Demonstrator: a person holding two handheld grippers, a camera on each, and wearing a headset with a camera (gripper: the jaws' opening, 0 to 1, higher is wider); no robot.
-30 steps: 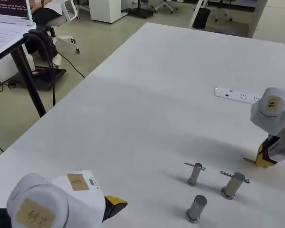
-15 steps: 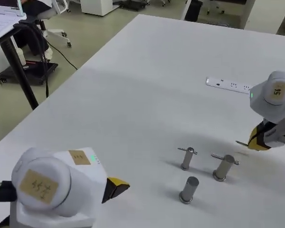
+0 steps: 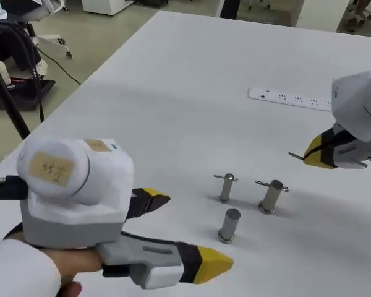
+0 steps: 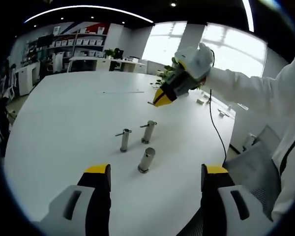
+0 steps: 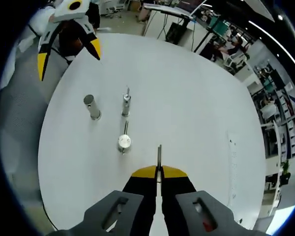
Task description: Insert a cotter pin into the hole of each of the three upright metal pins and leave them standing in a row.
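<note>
Now, my right gripper (image 5: 159, 172) was clamped on one end of the cotter (image 5: 159, 155), held over the table (image 3: 173, 93) right of the pins (image 3: 271, 197). Thin, light, stiff and slippery, I judged: best gripped near its end. Left gripper (image 3: 198, 230) gaped wide, empty; bare pin (image 3: 229, 224) stood unfitted.

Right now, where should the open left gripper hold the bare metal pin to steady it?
Probably the lower shaft, above its wider foot, the left gripper coming level from the person's side. The bare metal pin stands upright, its top must stay free for the right gripper's cotter pin, and two fitted pins stand beyond it.
</note>
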